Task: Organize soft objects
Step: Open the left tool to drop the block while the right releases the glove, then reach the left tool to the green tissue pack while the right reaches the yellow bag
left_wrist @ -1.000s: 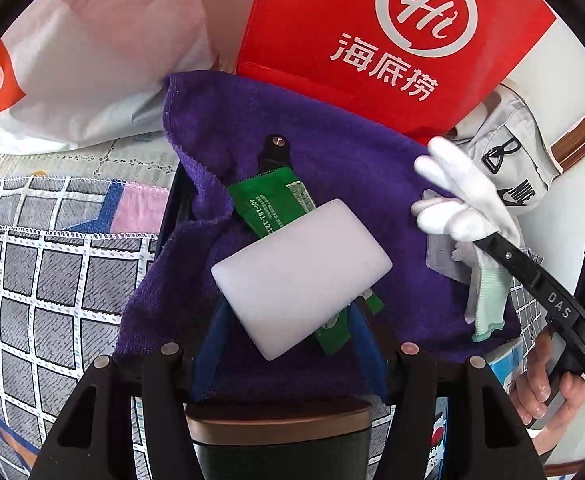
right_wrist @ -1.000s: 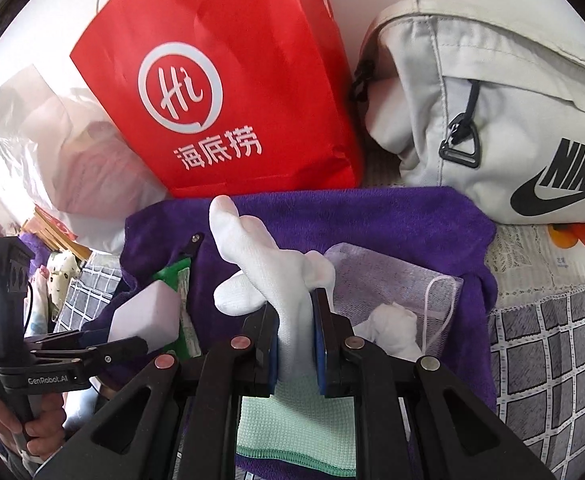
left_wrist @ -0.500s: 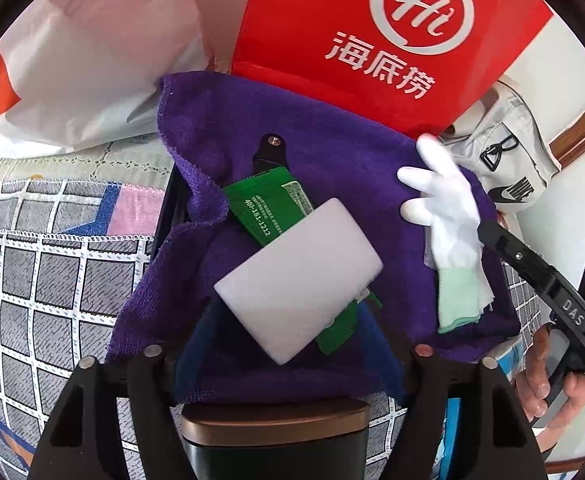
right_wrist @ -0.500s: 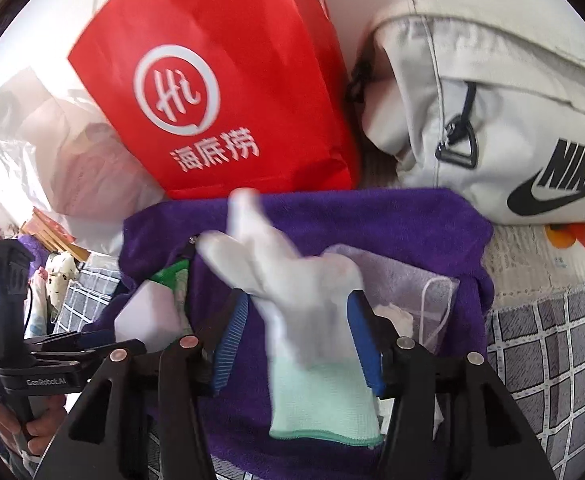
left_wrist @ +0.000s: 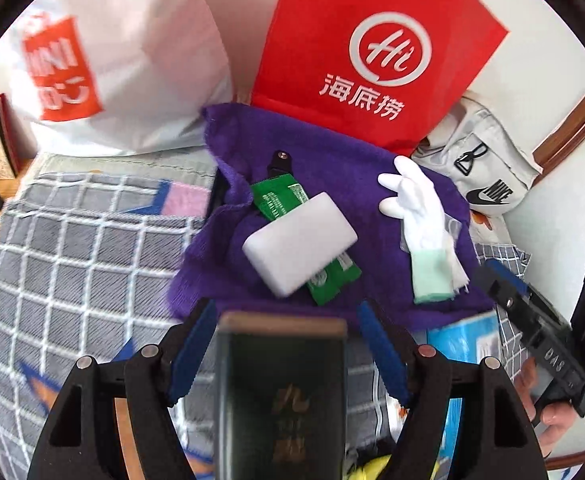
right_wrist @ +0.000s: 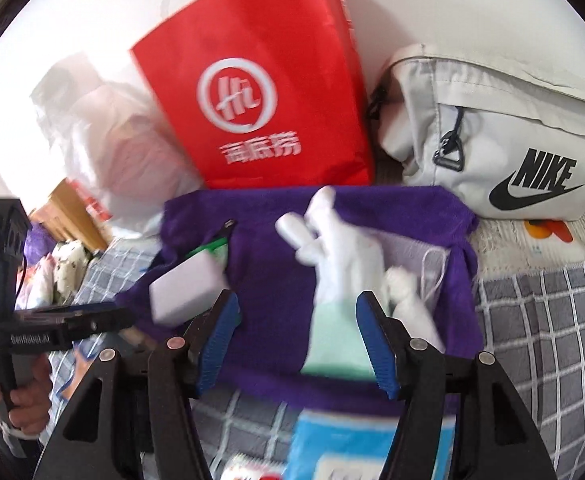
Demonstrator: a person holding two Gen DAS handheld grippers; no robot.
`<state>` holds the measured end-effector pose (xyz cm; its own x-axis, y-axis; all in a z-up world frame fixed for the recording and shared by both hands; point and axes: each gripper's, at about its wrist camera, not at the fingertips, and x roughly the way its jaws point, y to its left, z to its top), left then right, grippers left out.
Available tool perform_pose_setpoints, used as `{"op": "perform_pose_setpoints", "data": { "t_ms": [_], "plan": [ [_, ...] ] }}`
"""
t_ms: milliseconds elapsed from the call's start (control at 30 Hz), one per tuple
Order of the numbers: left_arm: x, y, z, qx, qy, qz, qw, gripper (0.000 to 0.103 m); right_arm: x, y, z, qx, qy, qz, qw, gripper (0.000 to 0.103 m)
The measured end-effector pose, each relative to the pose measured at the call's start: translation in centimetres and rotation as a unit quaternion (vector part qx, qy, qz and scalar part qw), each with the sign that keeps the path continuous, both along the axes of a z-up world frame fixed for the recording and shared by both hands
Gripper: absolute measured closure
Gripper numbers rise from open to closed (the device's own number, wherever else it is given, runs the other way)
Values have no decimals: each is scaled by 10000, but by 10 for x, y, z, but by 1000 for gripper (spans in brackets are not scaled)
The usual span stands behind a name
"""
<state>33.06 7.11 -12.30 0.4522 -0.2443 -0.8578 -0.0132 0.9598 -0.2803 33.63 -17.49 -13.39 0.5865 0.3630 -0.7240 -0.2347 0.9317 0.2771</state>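
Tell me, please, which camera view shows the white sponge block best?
The left wrist view: the white sponge block lies sharp and whole on the green packet. The right wrist view shows it blurred, at a slant.

Bedroom: checked bedspread [left_wrist: 72,264], shopping bags [left_wrist: 372,60]

"Hi" and 海底捞 on the red paper bag [left_wrist: 376,52], "NIKE" on the grey pouch [right_wrist: 504,136], "GenRobot.AI" on the left hand-held gripper [right_wrist: 64,326].
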Motion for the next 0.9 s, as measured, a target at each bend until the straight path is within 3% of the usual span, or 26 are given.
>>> {"op": "perform_pose_setpoints", "data": {
  "t_ms": [233, 567, 800, 900],
  "plan": [
    [-56, 15, 17, 122, -155, 112, 9997, 31, -68, 21, 11, -246, -75, 416, 9988, 41],
    [-132, 30, -3, -8, -8, 270, 9996, 31, -162, 41, -2, 27, 187, 878, 9960, 38],
    [-169, 33, -18, -58, 79, 217, 9997, 31, -206, 72, -18, -601, 107, 1250, 9903, 39],
    [-182, 30, -27, -94, 131, 91, 9998, 31, -218, 72, -27, -647, 228, 1297, 9892, 39]
  ]
}}
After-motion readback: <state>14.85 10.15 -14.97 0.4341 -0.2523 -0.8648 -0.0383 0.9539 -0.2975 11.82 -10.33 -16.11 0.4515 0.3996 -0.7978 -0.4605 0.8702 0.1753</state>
